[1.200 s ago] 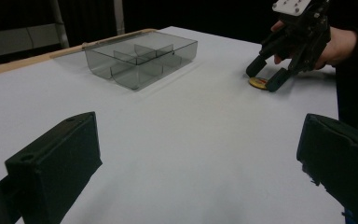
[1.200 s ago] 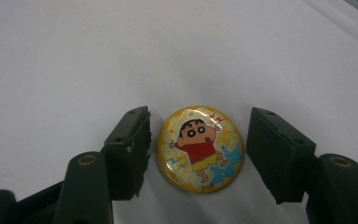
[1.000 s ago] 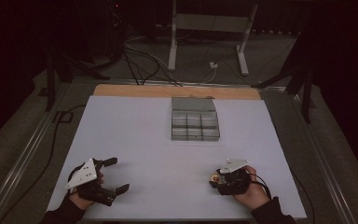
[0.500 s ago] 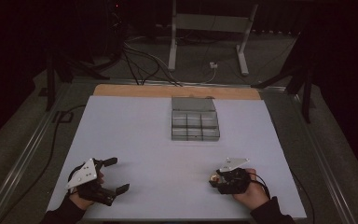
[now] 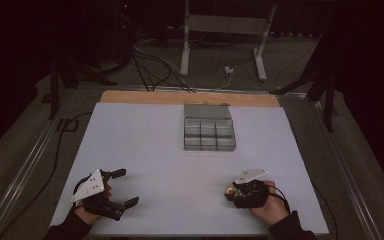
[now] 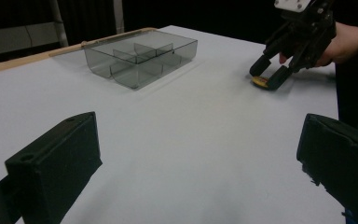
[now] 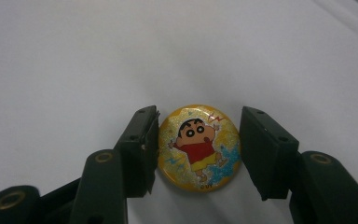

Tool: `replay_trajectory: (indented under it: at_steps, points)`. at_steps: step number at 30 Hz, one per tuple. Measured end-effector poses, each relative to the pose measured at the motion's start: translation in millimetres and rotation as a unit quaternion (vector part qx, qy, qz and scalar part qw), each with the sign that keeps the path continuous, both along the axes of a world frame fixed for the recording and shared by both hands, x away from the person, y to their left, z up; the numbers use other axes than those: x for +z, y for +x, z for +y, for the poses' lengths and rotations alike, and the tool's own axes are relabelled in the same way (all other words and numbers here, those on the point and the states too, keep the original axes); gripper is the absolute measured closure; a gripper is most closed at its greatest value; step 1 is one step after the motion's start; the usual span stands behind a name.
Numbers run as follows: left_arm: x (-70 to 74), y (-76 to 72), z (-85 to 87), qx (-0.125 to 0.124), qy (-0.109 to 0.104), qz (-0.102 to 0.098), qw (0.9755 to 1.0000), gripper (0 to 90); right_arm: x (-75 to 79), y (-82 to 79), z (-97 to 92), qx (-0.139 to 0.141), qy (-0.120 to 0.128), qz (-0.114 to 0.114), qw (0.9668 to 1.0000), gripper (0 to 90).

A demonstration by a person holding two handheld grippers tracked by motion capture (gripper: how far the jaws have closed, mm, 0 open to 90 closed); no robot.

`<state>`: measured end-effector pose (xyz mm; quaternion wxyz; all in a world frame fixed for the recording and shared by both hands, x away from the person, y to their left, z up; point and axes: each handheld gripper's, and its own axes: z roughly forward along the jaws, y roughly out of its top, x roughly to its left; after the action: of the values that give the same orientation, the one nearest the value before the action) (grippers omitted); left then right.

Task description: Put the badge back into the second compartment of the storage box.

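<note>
Covering the table (image 5: 145,150), a white sheet; right gripper (image 7: 198,144) clasps a badge (image 7: 199,147), left gripper (image 5: 120,189) gapes.

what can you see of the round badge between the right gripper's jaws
The round badge is a glossy yellow-gold disc with a glittery face, printed with a cartoon child in a red shirt and yellow shorts, plus blue and red splashes. It lies flat, face up, on the white table, clamped at its edges between both jaws of the right hand-held gripper.
</note>
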<state>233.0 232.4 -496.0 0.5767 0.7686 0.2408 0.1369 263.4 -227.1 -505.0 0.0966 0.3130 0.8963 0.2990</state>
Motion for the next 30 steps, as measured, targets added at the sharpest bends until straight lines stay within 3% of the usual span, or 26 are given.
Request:
replay_trajectory:
  at_steps: [30]
  points:
    - [0.5,-0.2,-0.5,-0.001,-0.001,-0.001,1.0,0.3,22.8,12.0,5.8,-0.007,0.012,-0.001,0.9999,47.9]
